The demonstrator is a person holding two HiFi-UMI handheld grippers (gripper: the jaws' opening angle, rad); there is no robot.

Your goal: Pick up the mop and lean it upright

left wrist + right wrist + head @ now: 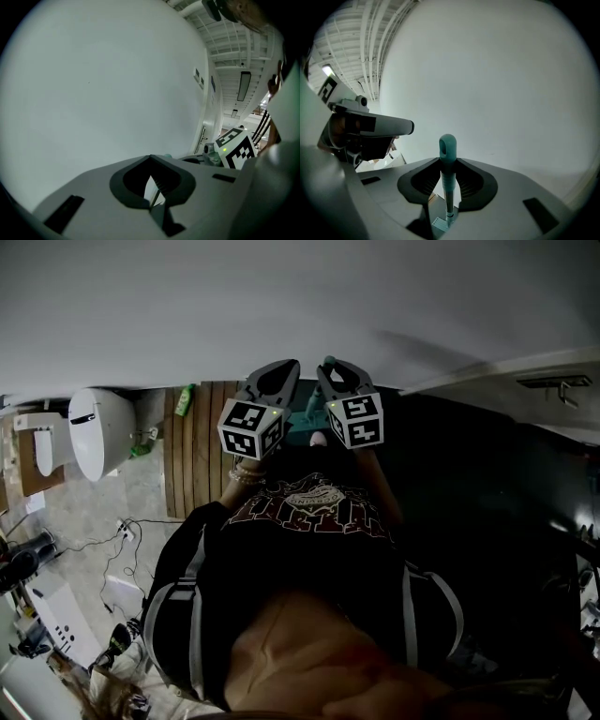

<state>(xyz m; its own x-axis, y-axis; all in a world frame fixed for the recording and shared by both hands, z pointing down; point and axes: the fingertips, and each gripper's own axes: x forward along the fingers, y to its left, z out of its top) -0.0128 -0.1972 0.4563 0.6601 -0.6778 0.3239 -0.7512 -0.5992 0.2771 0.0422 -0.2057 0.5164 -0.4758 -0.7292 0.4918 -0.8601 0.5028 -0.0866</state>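
The white wall fills the top of the head view. I judge this to be the leaning step. The mop stands upright at lower centre of the right gripper view, its teal handle end near that wall. My right claw is clamped round the handle. My left claw is parted a sliver and empty. Next I should tip the handle onto the wall and release gently. At upper left is a green bottle, contents unseen.
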